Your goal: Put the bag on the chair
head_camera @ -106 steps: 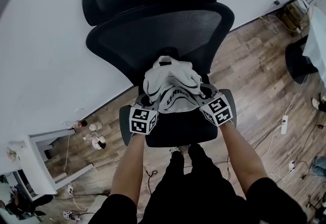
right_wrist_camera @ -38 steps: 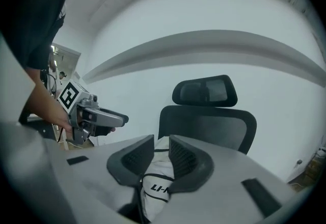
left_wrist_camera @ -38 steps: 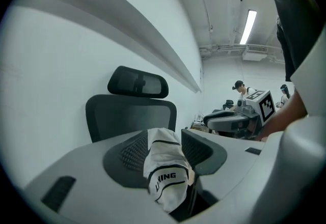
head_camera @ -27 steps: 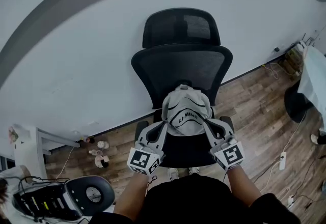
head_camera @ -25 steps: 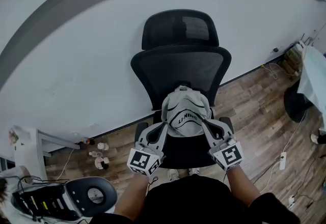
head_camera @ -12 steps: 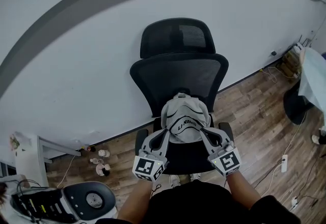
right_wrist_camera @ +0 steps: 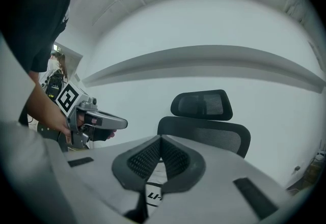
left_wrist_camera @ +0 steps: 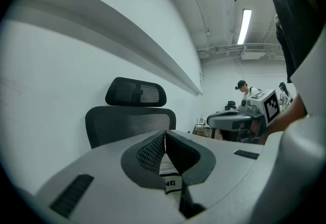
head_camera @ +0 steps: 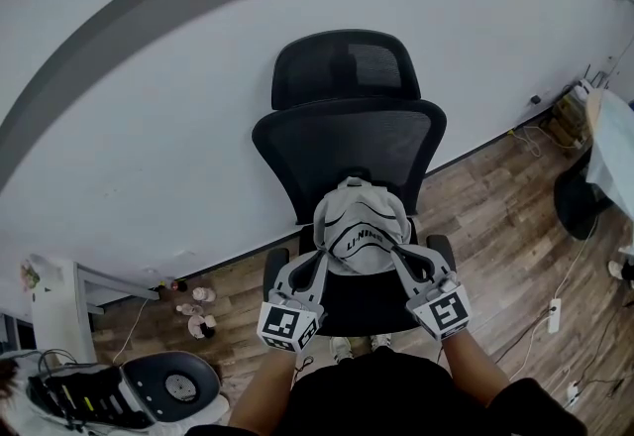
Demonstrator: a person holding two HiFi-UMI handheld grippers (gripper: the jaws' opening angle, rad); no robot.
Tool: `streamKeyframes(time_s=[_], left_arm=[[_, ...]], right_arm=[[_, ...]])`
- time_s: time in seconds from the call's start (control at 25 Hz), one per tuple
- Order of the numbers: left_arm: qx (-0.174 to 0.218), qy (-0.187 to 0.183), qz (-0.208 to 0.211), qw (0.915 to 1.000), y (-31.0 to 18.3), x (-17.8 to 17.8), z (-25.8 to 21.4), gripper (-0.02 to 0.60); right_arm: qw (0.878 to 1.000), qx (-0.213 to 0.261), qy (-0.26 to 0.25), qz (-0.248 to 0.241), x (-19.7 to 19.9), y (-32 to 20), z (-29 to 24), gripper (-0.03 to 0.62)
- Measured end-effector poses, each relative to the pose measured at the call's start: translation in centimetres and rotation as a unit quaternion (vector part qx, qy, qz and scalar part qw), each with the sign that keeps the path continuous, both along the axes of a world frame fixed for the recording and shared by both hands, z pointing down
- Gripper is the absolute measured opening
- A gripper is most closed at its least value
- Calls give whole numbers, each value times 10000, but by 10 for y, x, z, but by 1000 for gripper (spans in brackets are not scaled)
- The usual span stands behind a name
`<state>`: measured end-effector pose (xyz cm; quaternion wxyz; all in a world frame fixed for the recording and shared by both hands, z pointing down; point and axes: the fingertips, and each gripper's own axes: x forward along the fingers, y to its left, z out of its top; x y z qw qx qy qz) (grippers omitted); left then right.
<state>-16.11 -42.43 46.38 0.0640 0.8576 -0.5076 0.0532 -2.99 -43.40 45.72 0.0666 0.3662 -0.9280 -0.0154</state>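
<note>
A grey-and-white bag (head_camera: 359, 231) with black stripes hangs between my two grippers, in front of the backrest of the black mesh office chair (head_camera: 347, 142) and over its seat (head_camera: 359, 303). My left gripper (head_camera: 319, 263) is shut on the bag's left side, and my right gripper (head_camera: 397, 256) is shut on its right side. In the left gripper view the jaws meet, with the bag (left_wrist_camera: 168, 173) showing below them and the chair (left_wrist_camera: 131, 118) beyond. The right gripper view shows the same: the bag (right_wrist_camera: 153, 190) below and the chair (right_wrist_camera: 206, 121) ahead. Whether the bag touches the seat I cannot tell.
A white wall stands right behind the chair. At lower left are a round grey seat (head_camera: 173, 384), a device with cables (head_camera: 79, 394) and a white shelf (head_camera: 59, 295). Small bottles (head_camera: 195, 310) and a power strip (head_camera: 552, 315) lie on the wood floor. Another dark chair (head_camera: 580, 201) stands at right.
Compared with some four seconds ago, the chair sits farther off and the bag hangs higher before the backrest. Over the last second both grippers have kept their hold and barely moved.
</note>
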Motion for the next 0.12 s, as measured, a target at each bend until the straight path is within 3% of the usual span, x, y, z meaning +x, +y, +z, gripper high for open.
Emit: streamKeyframes(time_s=[0.12], left_arm=[[-37,-55,53,10000,-1,2,2,25]], right_arm=[[10000,40,-19,-2,-1,-2,-8,20]])
